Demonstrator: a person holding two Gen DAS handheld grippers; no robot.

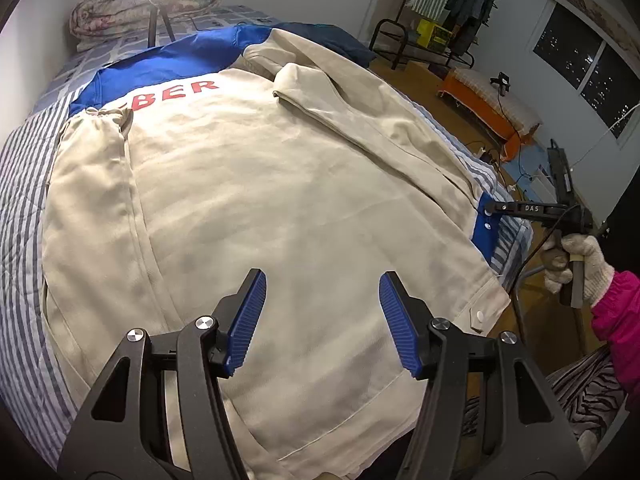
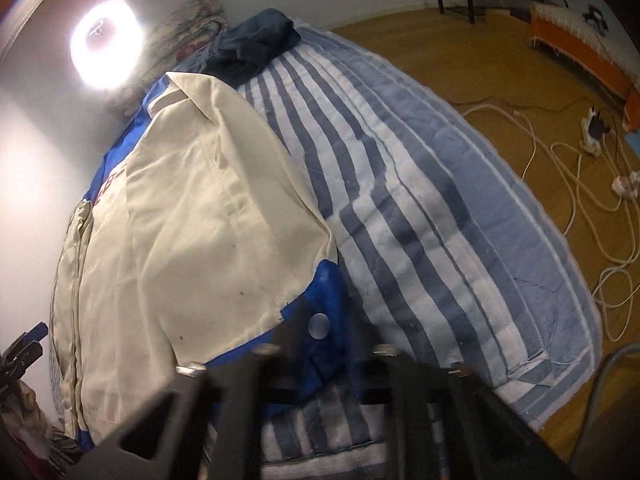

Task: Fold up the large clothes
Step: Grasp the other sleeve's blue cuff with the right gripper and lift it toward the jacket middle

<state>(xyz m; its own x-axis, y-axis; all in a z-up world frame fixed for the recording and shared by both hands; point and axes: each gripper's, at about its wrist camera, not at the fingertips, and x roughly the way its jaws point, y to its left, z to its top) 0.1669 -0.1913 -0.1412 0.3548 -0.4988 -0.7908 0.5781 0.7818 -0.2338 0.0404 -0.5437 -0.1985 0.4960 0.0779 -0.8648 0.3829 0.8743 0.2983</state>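
Note:
A large cream jacket (image 1: pixel 280 184) with blue shoulders and red letters lies spread flat, back up, on the bed, its sleeves folded in over the body. My left gripper (image 1: pixel 322 312) hovers open over the hem, nothing between its blue pads. At the jacket's right edge a blue panel (image 1: pixel 486 232) with a white snap (image 2: pixel 319 326) sticks out. My right gripper (image 1: pixel 490 210), held by a gloved hand (image 1: pixel 580 264), has its tip on that panel. In the right wrist view its blurred fingers (image 2: pixel 296 320) sit closed over the blue panel (image 2: pixel 326 280).
A blue-and-white striped blanket (image 2: pixel 440 220) covers the bed. A dark blue garment (image 2: pixel 256 44) and folded floral quilts (image 1: pixel 148 4) lie at the head, beside a bright lamp on a tripod (image 1: pixel 154 20). White cables (image 2: pixel 600 168) run across the wooden floor, near an orange bench (image 1: pixel 480 100).

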